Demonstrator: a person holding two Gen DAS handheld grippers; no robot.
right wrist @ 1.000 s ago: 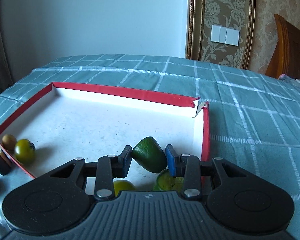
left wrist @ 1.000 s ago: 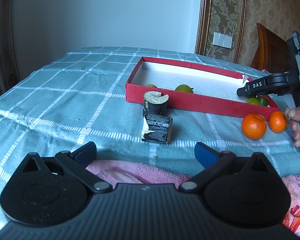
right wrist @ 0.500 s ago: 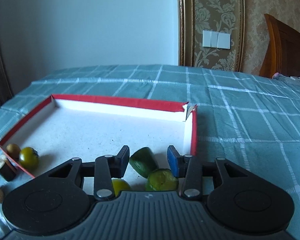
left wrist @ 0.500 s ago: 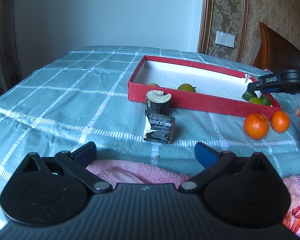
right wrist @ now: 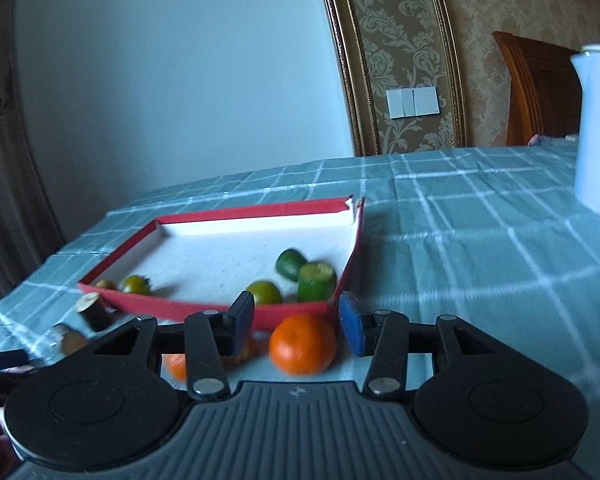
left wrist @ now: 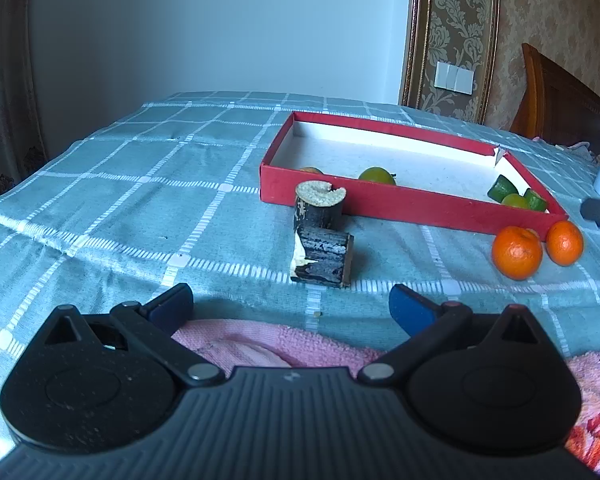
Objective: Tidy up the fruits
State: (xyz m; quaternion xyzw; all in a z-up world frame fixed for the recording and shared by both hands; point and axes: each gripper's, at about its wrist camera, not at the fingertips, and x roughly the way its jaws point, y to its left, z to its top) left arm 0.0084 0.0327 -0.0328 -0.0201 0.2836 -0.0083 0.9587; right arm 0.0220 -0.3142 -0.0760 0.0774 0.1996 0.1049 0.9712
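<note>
A red tray [left wrist: 412, 205] [right wrist: 204, 311] with a white floor lies on the checked tablecloth. It holds green fruit pieces [left wrist: 503, 189] [right wrist: 316, 280] and yellow-green fruits [left wrist: 376, 175] [right wrist: 265, 291]. Two oranges [left wrist: 517, 253] [left wrist: 564, 243] lie on the cloth outside its near right corner. My right gripper [right wrist: 296, 322] is open and empty, just above and behind one orange [right wrist: 302, 343]; another orange [right wrist: 177, 365] shows under its left finger. My left gripper [left wrist: 290, 308] is open and empty, low over a pink towel [left wrist: 268, 344].
Two dark wood log pieces [left wrist: 320, 257] [left wrist: 318, 204] stand in front of the tray's left part; they also show in the right wrist view [right wrist: 94, 310]. A white jug [right wrist: 598, 128] stands at the right. A wooden chair [left wrist: 556, 108] is behind the table.
My right gripper let go of the green fruit piece in the tray, opened, and pulled back out of the tray to above the oranges. The left gripper barely moved.
</note>
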